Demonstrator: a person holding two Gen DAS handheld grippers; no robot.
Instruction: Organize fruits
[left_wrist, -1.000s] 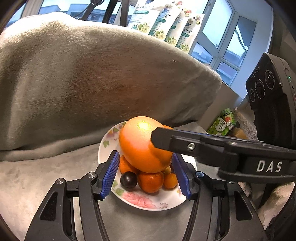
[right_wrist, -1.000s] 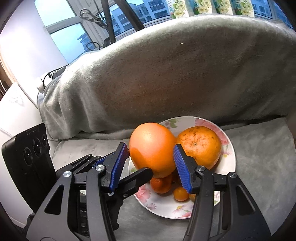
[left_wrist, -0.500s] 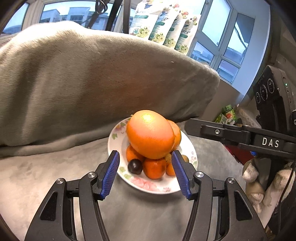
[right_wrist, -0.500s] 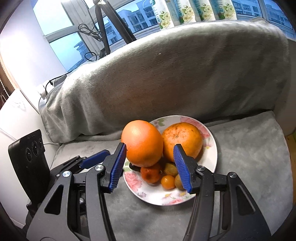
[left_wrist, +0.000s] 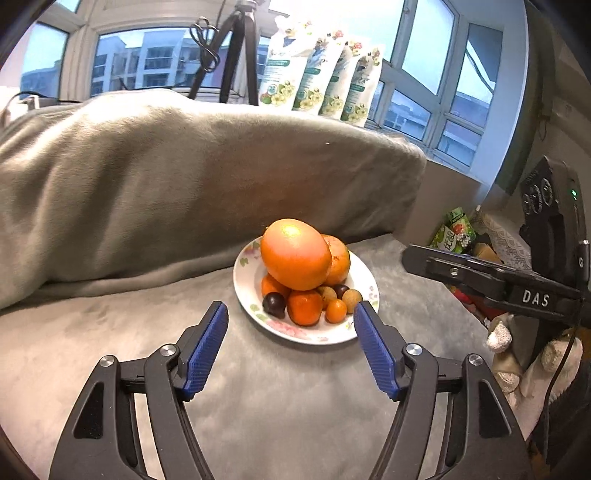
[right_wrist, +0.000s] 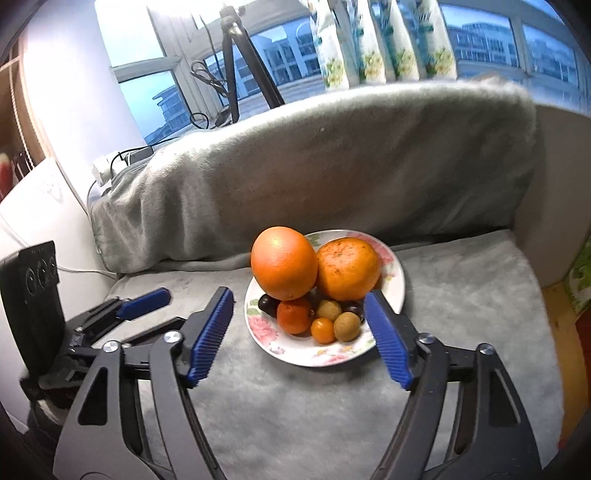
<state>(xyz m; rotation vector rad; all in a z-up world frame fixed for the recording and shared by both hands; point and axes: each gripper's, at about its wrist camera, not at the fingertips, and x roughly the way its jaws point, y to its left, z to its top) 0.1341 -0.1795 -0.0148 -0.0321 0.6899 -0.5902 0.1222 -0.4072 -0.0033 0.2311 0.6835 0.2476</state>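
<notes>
A grey plush blanket (left_wrist: 184, 192) covers the sofa below a window with refill pouches (left_wrist: 317, 74); the floral plate (right_wrist: 395, 269) holds a grapefruit (right_wrist: 283, 266), orange (right_wrist: 349, 267), tangerine (right_wrist: 294, 314), plums, longans; left gripper (left_wrist: 290, 341) and right gripper (right_wrist: 301, 332) gape empty before it.

left gripper (left_wrist: 290, 308) – blue pads spread wide, holding nothing | floral plate (left_wrist: 364, 334) just beyond fingertips on grey blanket (left_wrist: 184, 192); large orange (left_wrist: 295, 254) atop small fruits; dark plum (left_wrist: 274, 304) in front | right gripper (left_wrist: 417, 254) at right edge – side-on
</notes>
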